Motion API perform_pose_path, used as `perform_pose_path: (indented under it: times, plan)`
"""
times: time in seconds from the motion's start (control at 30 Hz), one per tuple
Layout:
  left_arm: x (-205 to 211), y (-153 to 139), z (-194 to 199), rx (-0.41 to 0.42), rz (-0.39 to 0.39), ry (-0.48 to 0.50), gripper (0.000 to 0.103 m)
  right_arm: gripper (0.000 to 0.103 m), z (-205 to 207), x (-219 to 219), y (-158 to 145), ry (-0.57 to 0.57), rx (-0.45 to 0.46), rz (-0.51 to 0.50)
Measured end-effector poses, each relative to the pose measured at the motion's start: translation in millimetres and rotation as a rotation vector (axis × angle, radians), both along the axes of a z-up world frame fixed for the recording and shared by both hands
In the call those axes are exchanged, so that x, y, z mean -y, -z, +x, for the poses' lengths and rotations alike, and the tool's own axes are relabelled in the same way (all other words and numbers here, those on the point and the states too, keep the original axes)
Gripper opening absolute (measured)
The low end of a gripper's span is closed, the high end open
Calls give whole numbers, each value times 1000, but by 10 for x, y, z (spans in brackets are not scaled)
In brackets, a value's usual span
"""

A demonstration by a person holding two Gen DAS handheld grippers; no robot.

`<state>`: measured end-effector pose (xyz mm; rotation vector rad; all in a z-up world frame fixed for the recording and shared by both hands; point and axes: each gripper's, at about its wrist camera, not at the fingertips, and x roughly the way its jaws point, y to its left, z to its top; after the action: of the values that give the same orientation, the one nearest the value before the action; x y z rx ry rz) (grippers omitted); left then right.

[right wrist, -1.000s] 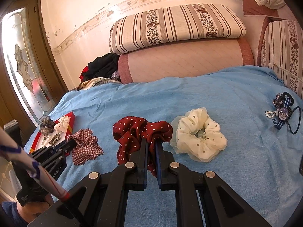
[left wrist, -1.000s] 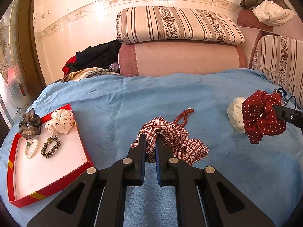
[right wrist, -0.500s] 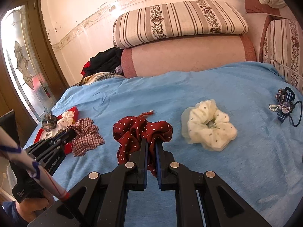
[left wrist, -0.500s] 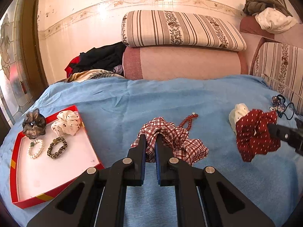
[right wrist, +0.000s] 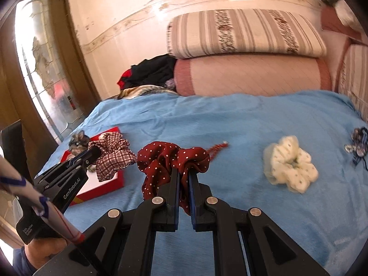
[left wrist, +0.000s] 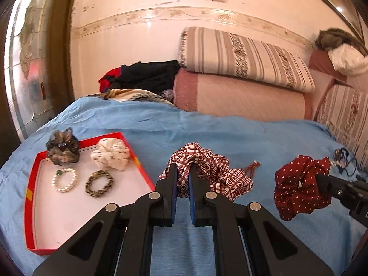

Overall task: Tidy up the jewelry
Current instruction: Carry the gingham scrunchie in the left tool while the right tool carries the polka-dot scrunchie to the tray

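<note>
The plaid scrunchie (left wrist: 207, 172) is pinched between the narrowly set fingers of the left gripper (left wrist: 183, 172), red-and-white checked cloth bunching up over the fingertips and spilling to the right of them. In the right wrist view it hangs just above the near right corner of the red tray (right wrist: 108, 184). The polka-dot scrunchie (right wrist: 172, 161), dark red with white dots, is clamped the same way in the right gripper (right wrist: 183, 172), draped over both fingertips and held off the blue bedspread (right wrist: 253, 126), to the right of the tray.

Inside the tray (left wrist: 31, 197), on its white floor, lie four pieces: a brownish sheer scrunchie (left wrist: 62, 149) at the far left corner, overhanging the rim; a cream spotted scrunchie (left wrist: 110, 153) at the far right corner; a pearl bracelet (left wrist: 64, 180) nearer the camera, below the brown one; and a dark beaded bracelet (left wrist: 99, 183) just beside the pearls on their right.

Right of the tray, on the bedspread, a red bead strand (right wrist: 217, 150) shows beyond the polka-dot scrunchie. Farther right lies a pale cream scrunchie (right wrist: 291, 166), blurred, and well beyond it, near the bedspread's right edge, a tangle of dark hair ties and beads (right wrist: 358, 145). Behind the bedspread a striped pillow (left wrist: 241, 57) rests on a pink bolster (left wrist: 239, 96), with dark clothes (left wrist: 147, 78) heaped to the left of them.
</note>
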<state>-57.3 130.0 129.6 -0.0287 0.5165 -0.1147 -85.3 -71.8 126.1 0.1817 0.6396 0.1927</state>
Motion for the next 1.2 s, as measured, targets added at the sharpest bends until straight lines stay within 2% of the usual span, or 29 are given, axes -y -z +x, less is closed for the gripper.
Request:
perform_pose_path:
  times: [0.43, 0.7, 0.83, 1.0, 1.2]
  plan:
    - [-732, -128, -5, 6, -87, -132, 8, 8, 201, -795, -202, -132, 29, -31]
    - [-1272, -152, 54, -7, -132, -253, 8, 8, 361, -1170, -191, -205, -1, 4]
    - [-1674, -124, 73, -33, -176, -350, 8, 8, 463, -1375, -182, -240, -21, 27]
    - [-2074, 37, 85, -108, -207, -456, 8, 8, 608, -1590, -94, -271, -73, 75]
    - [-2182, 201, 146, -184, -170, -493, 8, 8, 739, -1812, 160, -296, -152, 104]
